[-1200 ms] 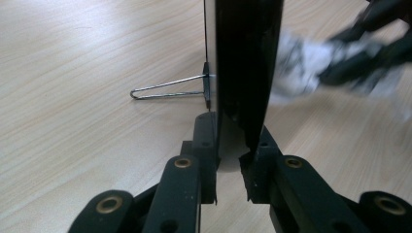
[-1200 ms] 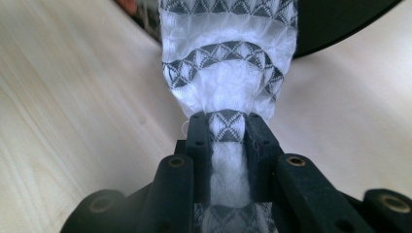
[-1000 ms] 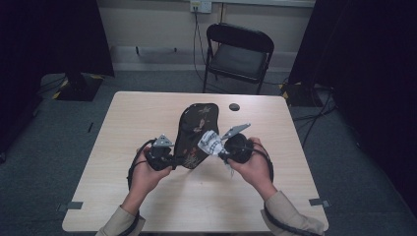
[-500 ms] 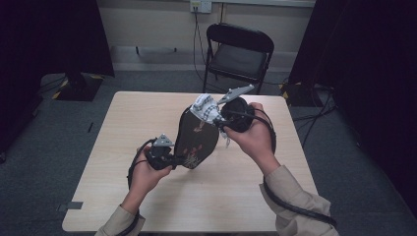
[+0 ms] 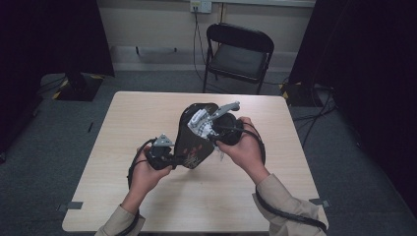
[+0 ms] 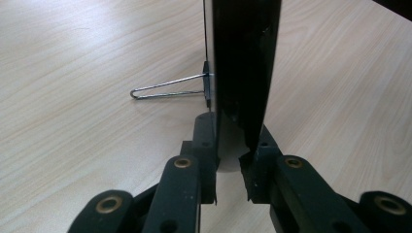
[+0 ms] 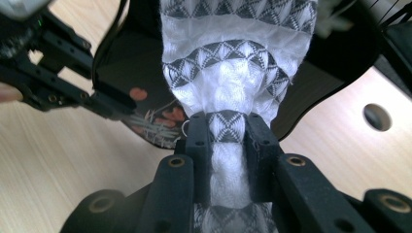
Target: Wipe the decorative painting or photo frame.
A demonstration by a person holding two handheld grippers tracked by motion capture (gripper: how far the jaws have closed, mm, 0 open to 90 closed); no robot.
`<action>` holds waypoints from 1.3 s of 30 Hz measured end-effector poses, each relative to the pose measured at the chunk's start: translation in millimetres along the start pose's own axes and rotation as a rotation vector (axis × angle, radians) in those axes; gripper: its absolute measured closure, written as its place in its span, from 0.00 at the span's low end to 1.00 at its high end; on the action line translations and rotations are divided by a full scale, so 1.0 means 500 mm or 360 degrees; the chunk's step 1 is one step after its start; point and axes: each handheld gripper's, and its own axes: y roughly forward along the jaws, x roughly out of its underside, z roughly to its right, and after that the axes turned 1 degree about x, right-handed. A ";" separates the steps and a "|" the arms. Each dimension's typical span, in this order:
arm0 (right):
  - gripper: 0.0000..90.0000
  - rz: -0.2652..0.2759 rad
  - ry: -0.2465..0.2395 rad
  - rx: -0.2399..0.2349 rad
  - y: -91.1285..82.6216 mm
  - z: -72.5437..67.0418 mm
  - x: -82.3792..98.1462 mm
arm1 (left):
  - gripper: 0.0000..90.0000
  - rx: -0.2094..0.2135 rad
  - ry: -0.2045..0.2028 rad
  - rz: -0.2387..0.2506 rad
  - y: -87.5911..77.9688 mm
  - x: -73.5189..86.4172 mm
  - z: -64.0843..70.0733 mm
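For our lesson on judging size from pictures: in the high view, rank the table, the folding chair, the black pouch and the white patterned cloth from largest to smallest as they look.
1. Table
2. Folding chair, though it stands farther off, so its true size is unsure
3. Black pouch
4. White patterned cloth

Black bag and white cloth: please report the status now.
Left gripper shut on black bag edge. Right gripper shut on white patterned cloth, above the bag. Nothing in the way.

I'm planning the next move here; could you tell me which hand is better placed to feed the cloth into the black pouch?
Probably the right. The right gripper is shut on the white cloth above the pouch, while the left gripper is shut on the pouch's edge, steadying it.
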 end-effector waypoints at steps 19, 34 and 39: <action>0.84 -0.0125 0.0060 -0.0089 0.103 -0.033 0.102 | 0.87 -0.0001 0.0001 -0.0002 0.000 0.000 0.000; 0.84 -0.0254 0.0095 -0.0153 0.176 -0.057 0.179 | 0.87 0.0004 0.0001 -0.0001 0.000 0.000 -0.001; 0.84 -0.0295 0.0084 -0.0153 0.194 -0.068 0.200 | 0.87 0.0005 0.0000 0.0000 0.000 0.000 -0.001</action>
